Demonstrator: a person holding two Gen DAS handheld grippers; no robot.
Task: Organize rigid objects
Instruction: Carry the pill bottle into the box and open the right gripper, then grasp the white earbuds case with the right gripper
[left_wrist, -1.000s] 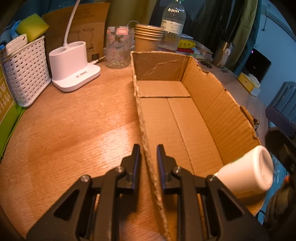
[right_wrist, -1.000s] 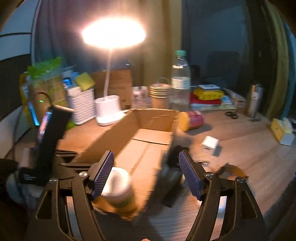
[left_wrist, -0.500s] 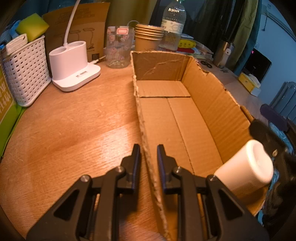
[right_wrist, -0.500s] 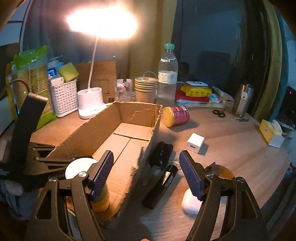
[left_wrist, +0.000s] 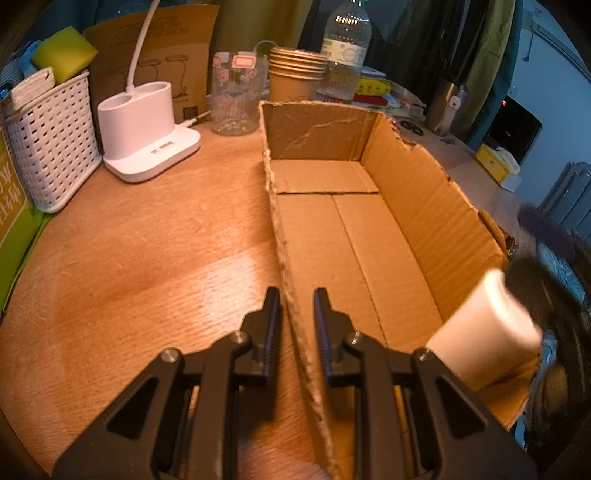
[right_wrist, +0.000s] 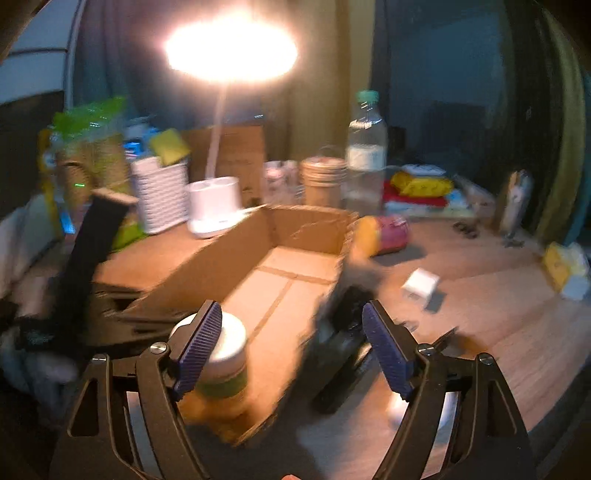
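Note:
An open cardboard box (left_wrist: 369, 229) lies on the wooden table. My left gripper (left_wrist: 295, 317) is shut on the box's left wall near its front end. A white-lidded jar (left_wrist: 484, 328) stands in the box's near right corner; it also shows in the right wrist view (right_wrist: 221, 362), with a green and yellow label. My right gripper (right_wrist: 291, 343) is open and empty above the box's near end, its left finger in front of the jar. A black object (right_wrist: 343, 354), a white cube charger (right_wrist: 421, 286) and a red can on its side (right_wrist: 384, 234) lie right of the box.
A white lamp base (left_wrist: 147, 129), a white basket (left_wrist: 48, 136), a glass jar (left_wrist: 236, 99), stacked paper cups (left_wrist: 295, 77) and a water bottle (left_wrist: 345, 48) stand behind the box. A yellow tissue box (right_wrist: 565, 266) sits at the far right. The right wrist view is blurred.
My right gripper has swung and risen over the box's near end, blurring its view. The jar stays in the box corner. My left gripper has held still on the box wall.

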